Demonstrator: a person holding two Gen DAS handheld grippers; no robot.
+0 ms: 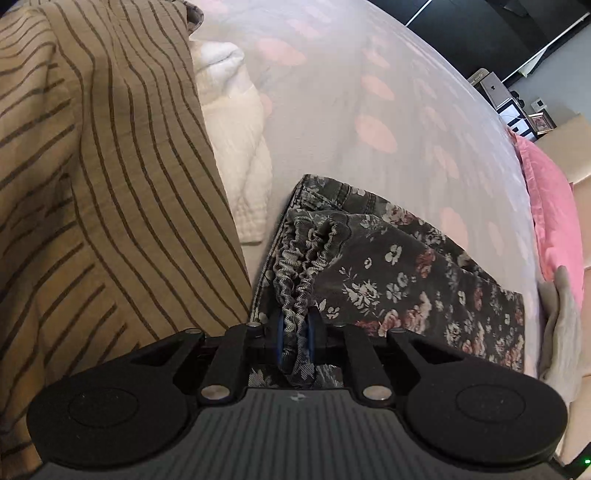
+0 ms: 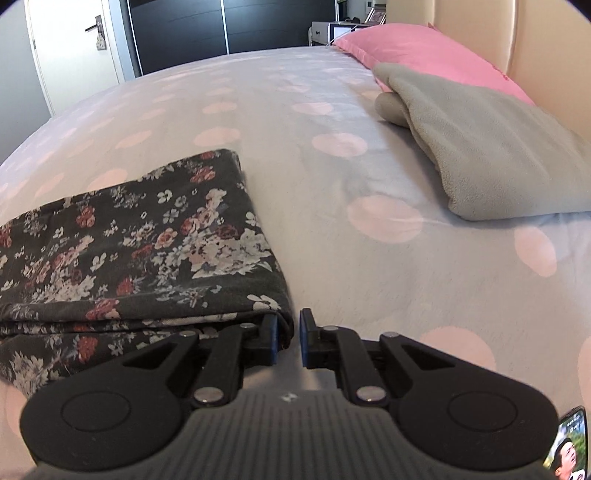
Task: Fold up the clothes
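A dark floral garment (image 1: 399, 280) lies folded on the spotted white bedsheet (image 1: 332, 110). My left gripper (image 1: 296, 332) is shut on its bunched elastic waistband (image 1: 303, 258), which rises between the blue pads. In the right wrist view the same floral garment (image 2: 147, 251) lies flat in layers at the left. My right gripper (image 2: 288, 334) is low over the sheet at the garment's near right corner. Its jaws stand a little apart; the folded edge touches the left fingertip (image 2: 271, 332) and bare sheet shows beside the right one.
A tan striped cloth (image 1: 110, 184) hangs close on the left, with a cream quilted piece (image 1: 240, 155) beside it. A folded grey fleece (image 2: 480, 147) and a pink pillow (image 2: 424, 51) lie by the headboard (image 2: 535, 44). Dark wardrobe doors (image 2: 221, 26) stand beyond the bed.
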